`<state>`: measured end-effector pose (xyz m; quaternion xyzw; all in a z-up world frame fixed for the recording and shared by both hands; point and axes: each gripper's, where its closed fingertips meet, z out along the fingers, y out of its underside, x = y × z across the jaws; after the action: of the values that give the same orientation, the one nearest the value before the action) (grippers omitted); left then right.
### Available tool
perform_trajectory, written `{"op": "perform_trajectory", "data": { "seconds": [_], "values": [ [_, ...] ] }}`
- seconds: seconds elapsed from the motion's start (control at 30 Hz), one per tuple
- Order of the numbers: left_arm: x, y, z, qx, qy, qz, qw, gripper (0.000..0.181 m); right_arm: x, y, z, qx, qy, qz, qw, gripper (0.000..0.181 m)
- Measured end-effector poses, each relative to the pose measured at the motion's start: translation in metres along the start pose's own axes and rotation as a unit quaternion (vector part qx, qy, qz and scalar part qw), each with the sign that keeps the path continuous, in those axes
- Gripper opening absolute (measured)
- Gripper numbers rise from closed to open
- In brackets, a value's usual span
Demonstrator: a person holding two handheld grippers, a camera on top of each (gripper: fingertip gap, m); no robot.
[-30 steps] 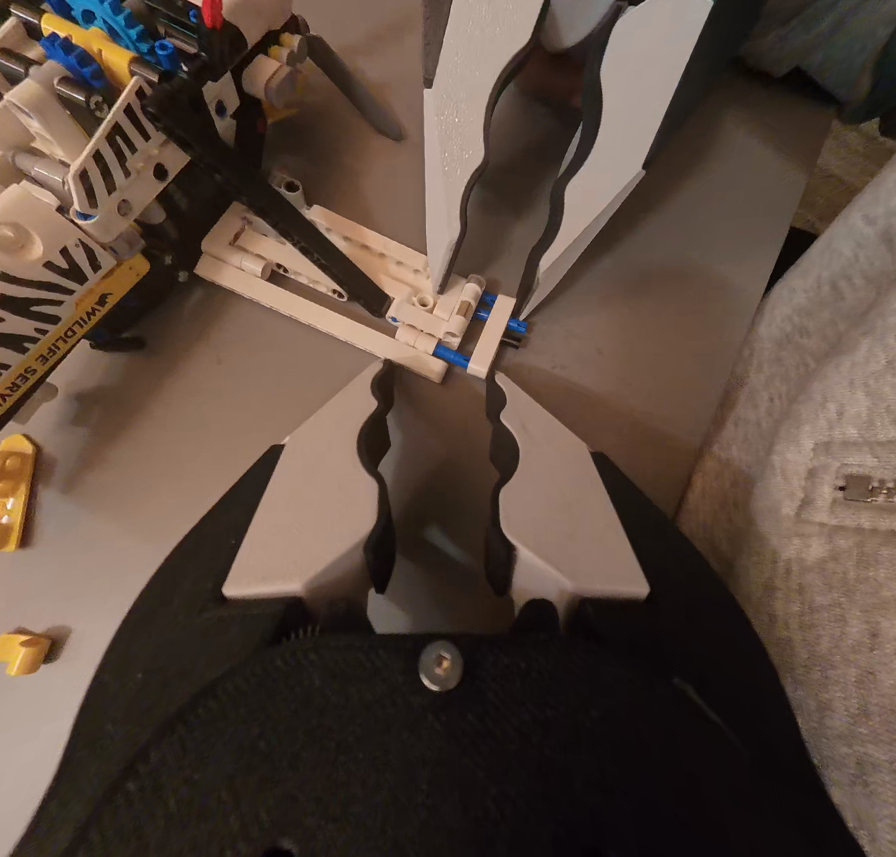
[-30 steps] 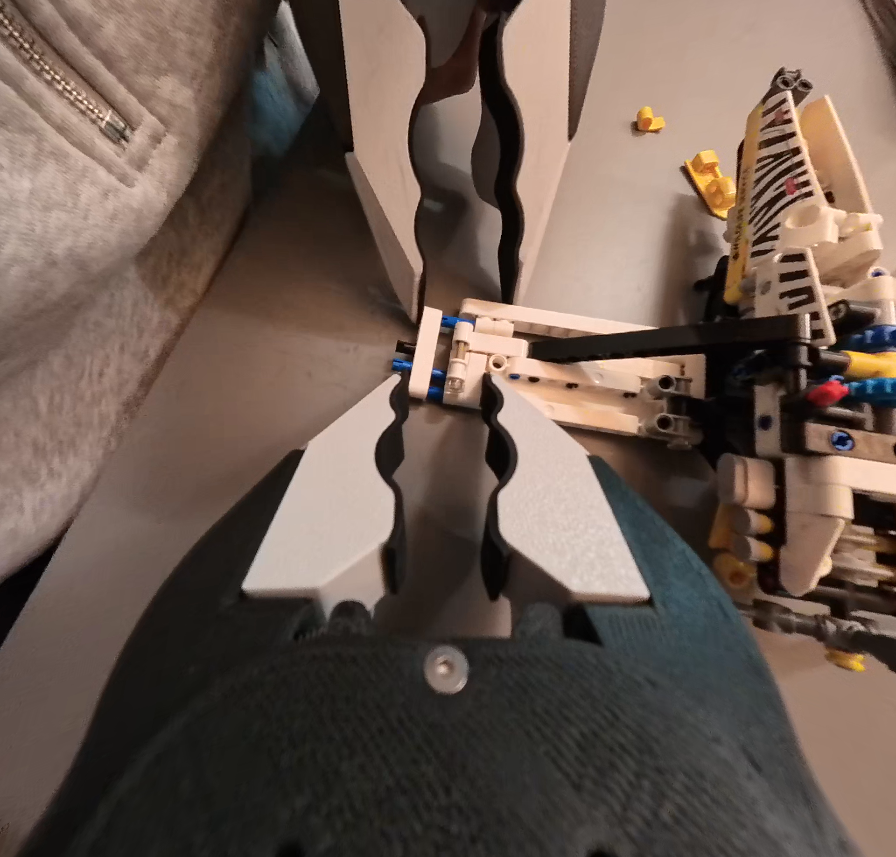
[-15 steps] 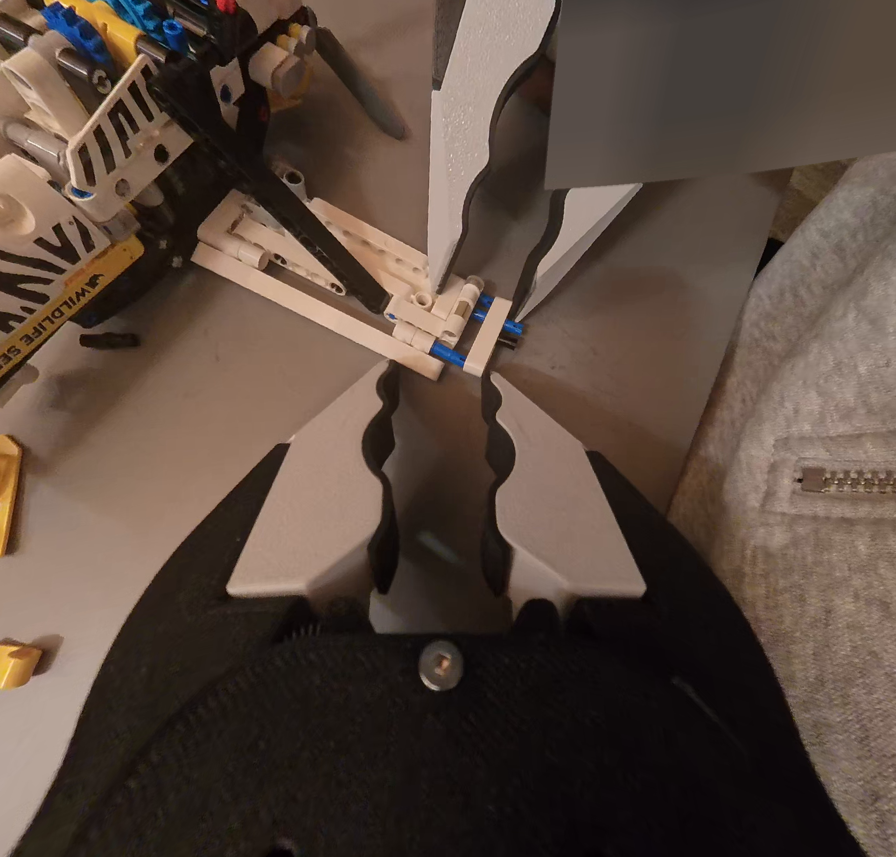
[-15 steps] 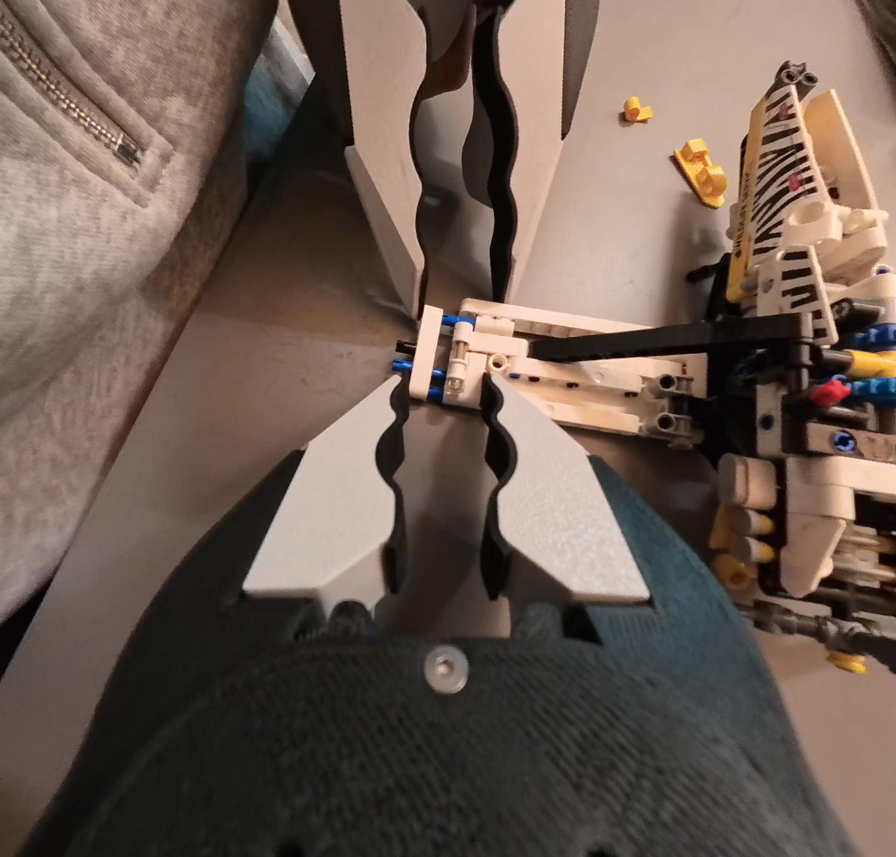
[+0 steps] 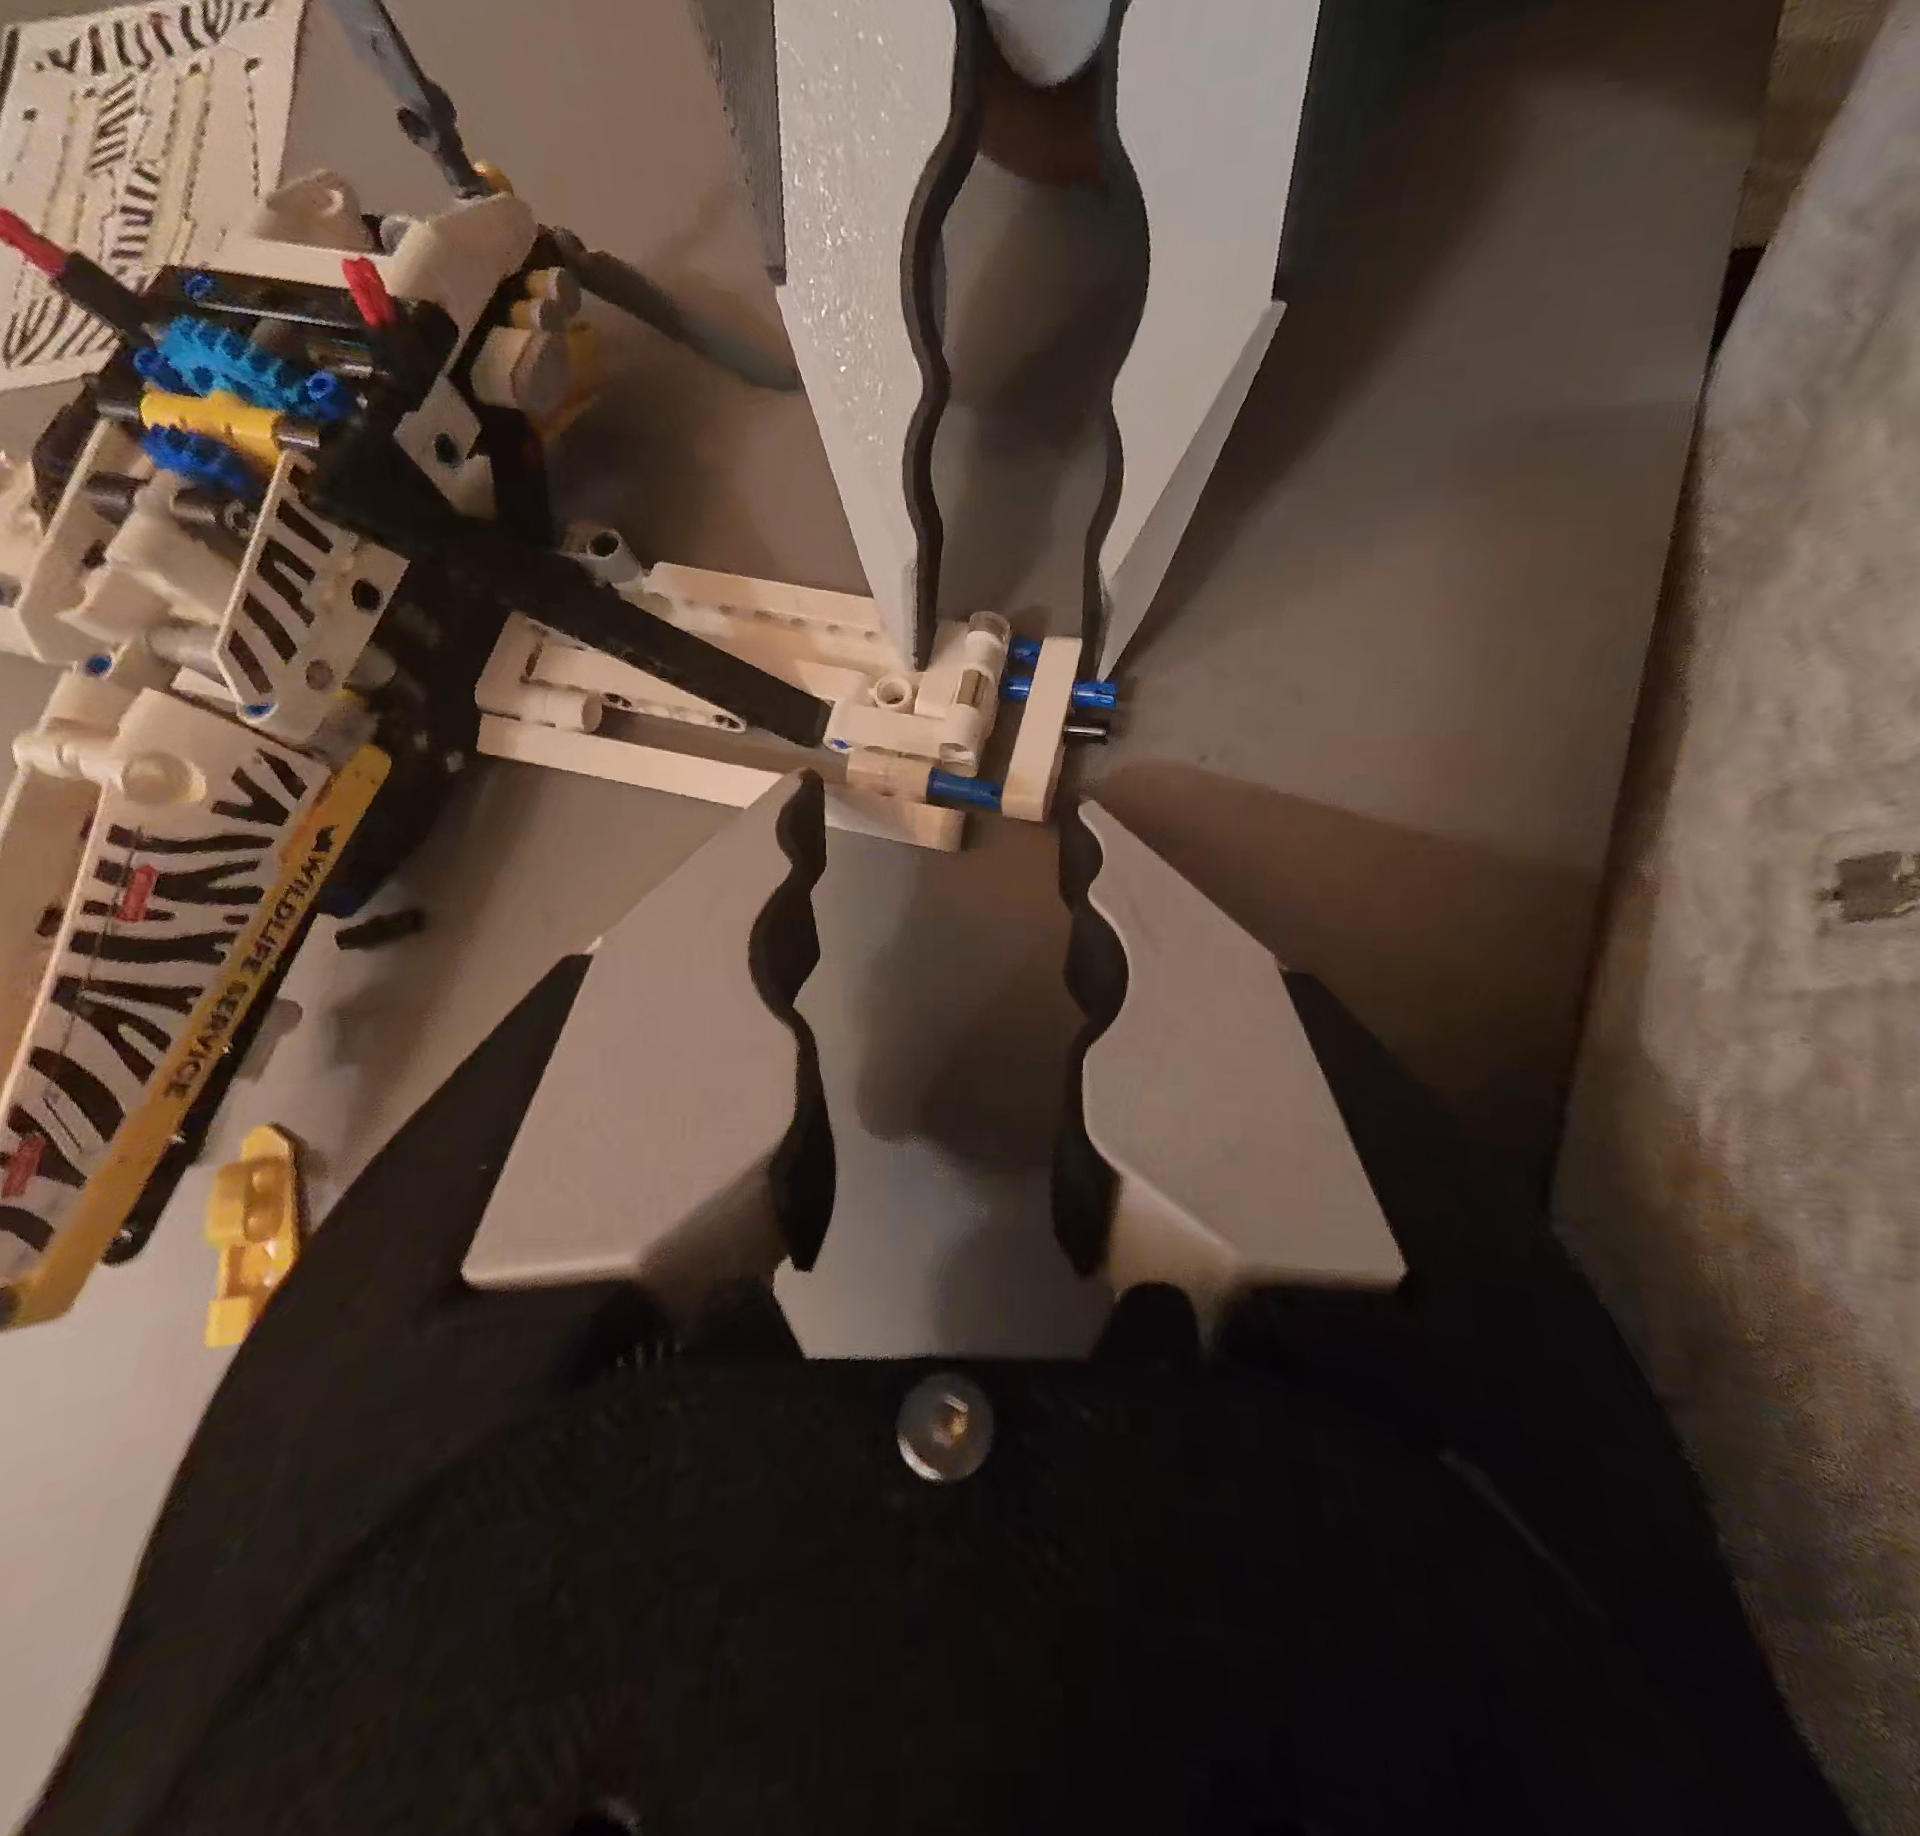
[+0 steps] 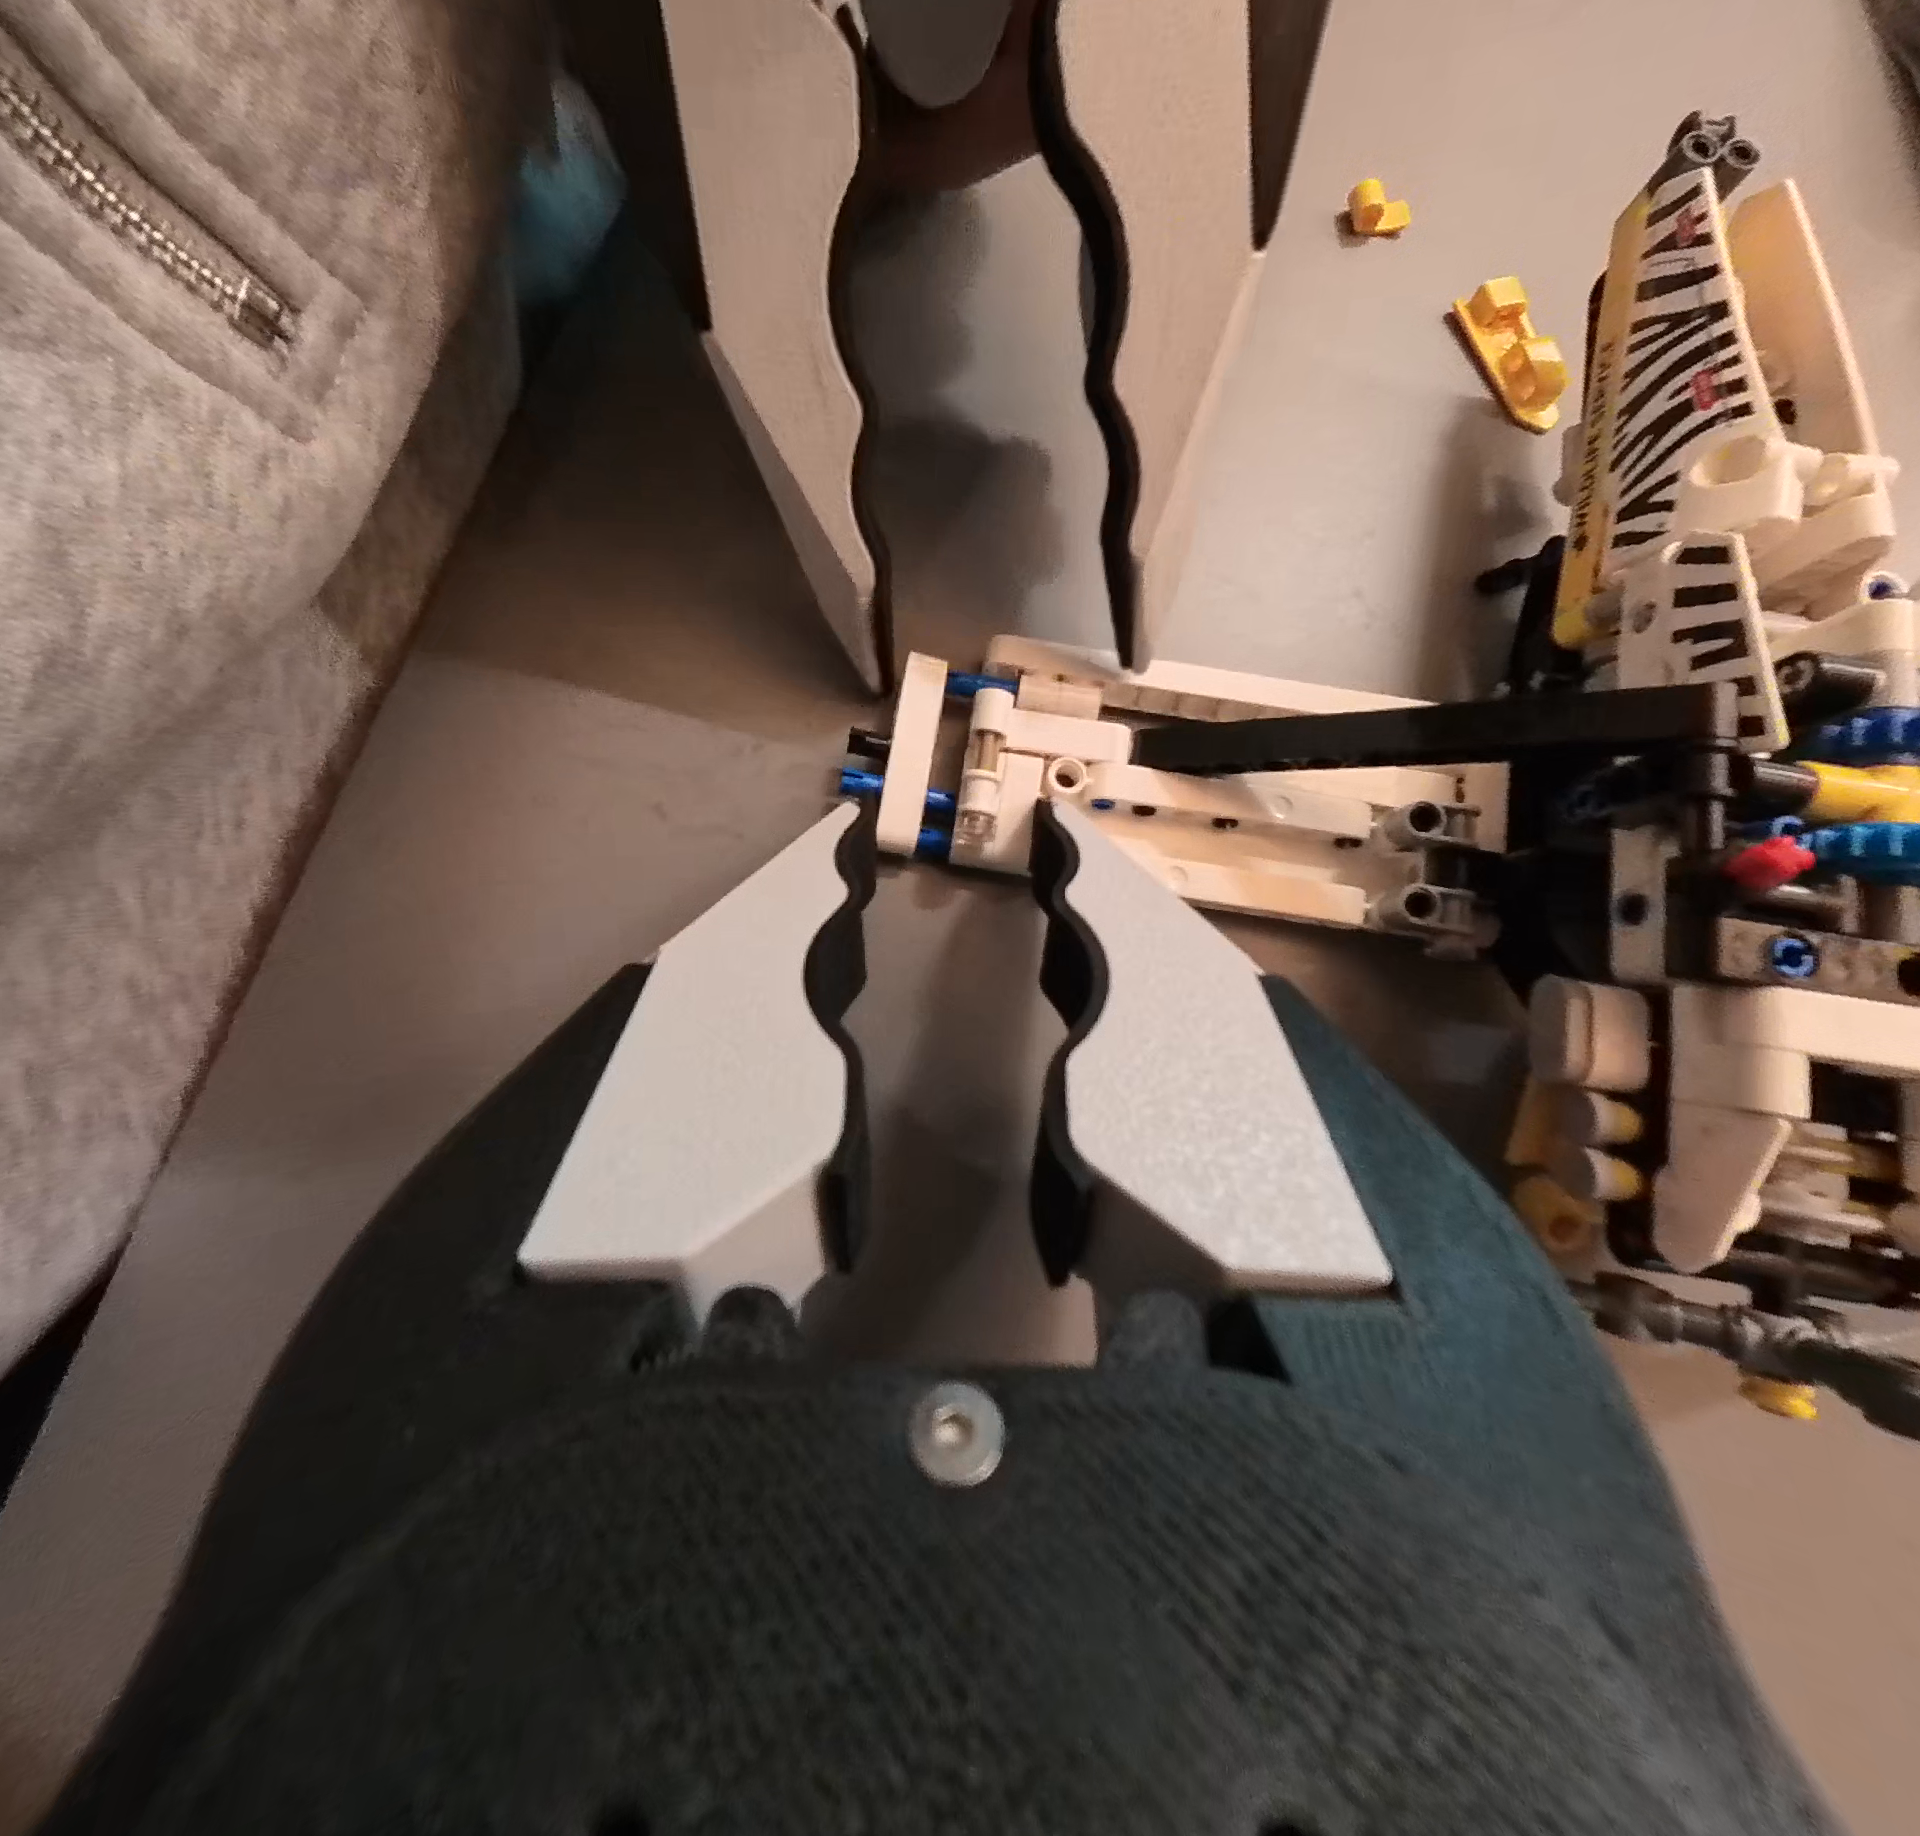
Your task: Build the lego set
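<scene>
Lengthwise, the white boom point(image 5: 727, 685) points its blue-pinned end between both open tools.

My two wrist cameras are looking down along their own fingers at the grey table point(image 5: 1351, 560) from close above, and they are facing each other. My left camera is seeing my left gripper point(image 5: 940, 815) below and my right gripper point(image 5: 1003, 648) opposite; my right camera is seeing the reverse. Both are sharing the white tail end point(image 5: 966, 726) point(image 6: 956, 758) of the lego model point(image 5: 239, 581) between the fingertips, with the model's body lying toward opposite sides.
</scene>
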<state>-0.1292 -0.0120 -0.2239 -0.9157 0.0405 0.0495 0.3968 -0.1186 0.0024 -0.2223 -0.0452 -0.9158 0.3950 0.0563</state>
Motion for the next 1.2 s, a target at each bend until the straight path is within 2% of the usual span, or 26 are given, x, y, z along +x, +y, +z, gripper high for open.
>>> {"op": "perform_trajectory", "data": {
  "seconds": [0.17,0.33,0.67,1.0,1.2],
  "values": [
    [0.003,-0.0011,0.0028,-0.019,0.046,0.033,0.998,0.037,-0.0004,0.0001,0.0001,-0.007,0.004,-0.004,1.0,0.029],
    [0.0024,-0.002,0.0037,-0.041,0.077,0.005,0.996,0.035,-0.0002,0.0001,0.0001,-0.015,0.009,-0.007,1.0,0.029],
    [0.003,-0.0016,0.0018,-0.015,0.079,-0.012,0.997,0.042,-0.0007,-0.0003,0.0002,-0.01,0.008,0.0,1.0,0.029],
    [0.0019,0.0006,0.0045,-0.047,0.092,0.014,0.995,0.038,-0.0003,-0.0002,0.0003,-0.015,0.008,0.003,1.0,0.029],
    [0.0016,0.0007,0.0041,-0.043,0.1,0.01,0.994,0.038,-0.0001,-0.0003,0.0005,-0.012,0.009,-0.001,1.0,0.029]
  ]
}}
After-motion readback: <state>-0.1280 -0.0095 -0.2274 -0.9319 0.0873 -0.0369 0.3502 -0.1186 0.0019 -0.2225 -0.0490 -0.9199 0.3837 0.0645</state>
